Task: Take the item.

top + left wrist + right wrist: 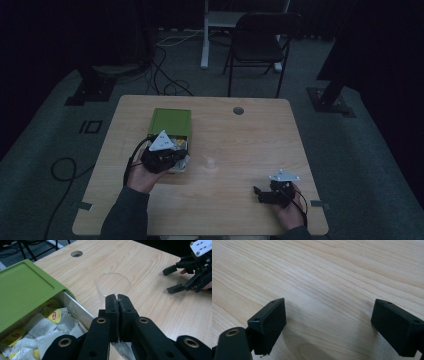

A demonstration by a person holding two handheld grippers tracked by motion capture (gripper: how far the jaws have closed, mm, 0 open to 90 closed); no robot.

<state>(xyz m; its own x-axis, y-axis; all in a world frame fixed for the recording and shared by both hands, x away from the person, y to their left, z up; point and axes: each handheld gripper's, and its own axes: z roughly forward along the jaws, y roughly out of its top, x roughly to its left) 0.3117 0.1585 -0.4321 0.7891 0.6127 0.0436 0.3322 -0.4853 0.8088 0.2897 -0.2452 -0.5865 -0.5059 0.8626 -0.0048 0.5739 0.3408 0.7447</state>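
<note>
left gripper [117, 305] pinched shut on a tea bag [123, 350] over the green box's [25, 287] open drawer near the table's [240, 145] left edge – limp, light, tearable, best held by its top – clear cup [113, 286] just ahead, right gripper [328, 326] spread, empty.

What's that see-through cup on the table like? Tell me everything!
The cup is clear and looks like thin plastic, with a round open rim. It stands upright on the wooden table and looks empty. It sits just beyond the left gripper, whose jaws are shut on a tea bag, and beside the green box's open drawer. Nothing seems to touch it except the table. From the high view it is a faint pale spot near the table's middle.
</note>
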